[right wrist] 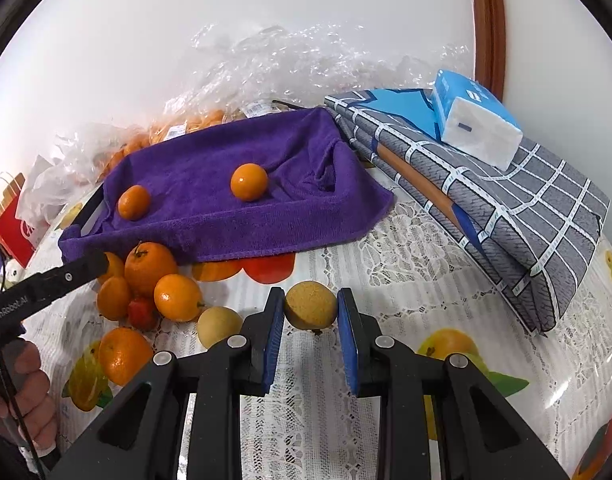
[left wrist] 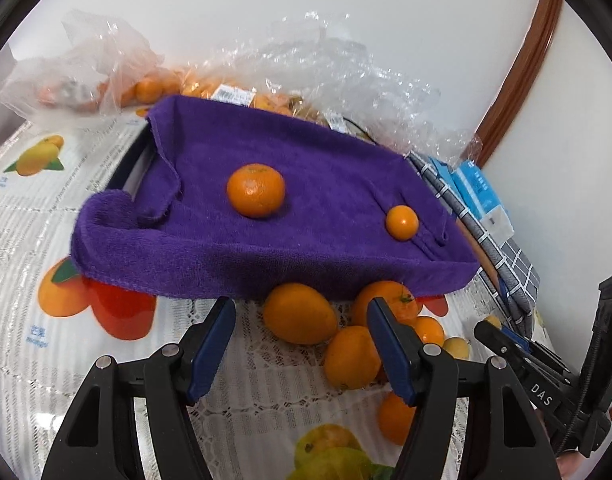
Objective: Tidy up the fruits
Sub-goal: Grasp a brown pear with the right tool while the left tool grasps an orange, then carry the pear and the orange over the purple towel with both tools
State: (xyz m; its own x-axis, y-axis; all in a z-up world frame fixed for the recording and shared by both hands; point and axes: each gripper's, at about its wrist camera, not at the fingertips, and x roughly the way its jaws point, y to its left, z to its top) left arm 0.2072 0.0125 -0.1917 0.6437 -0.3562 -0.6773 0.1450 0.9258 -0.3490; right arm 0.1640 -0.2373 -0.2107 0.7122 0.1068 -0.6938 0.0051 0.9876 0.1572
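A purple towel [left wrist: 210, 240] covers a tray, and a mandarin [left wrist: 256, 190] and a smaller orange fruit [left wrist: 402, 223] rest on it. In front of it, loose oranges [right wrist: 150, 266] lie piled on the tablecloth with a small red fruit [right wrist: 142, 312] among them. My left gripper [left wrist: 302, 312] is open over this pile, its fingers on either side of an oval orange fruit [left wrist: 300, 314] without touching it. My right gripper [right wrist: 311, 308] is shut on a round yellow-brown fruit [right wrist: 310, 306] just right of the pile. A second pale yellow fruit [right wrist: 220, 326] lies beside it.
Crumpled clear plastic bags [right wrist: 266, 64] with more oranges sit behind the tray against the wall. A folded grey checked cloth [right wrist: 526, 216] bearing a tissue pack [right wrist: 474, 128] lies to the right. A red paper bag [right wrist: 12, 224] stands far left. A person's hand [right wrist: 26, 380] holds the left gripper.
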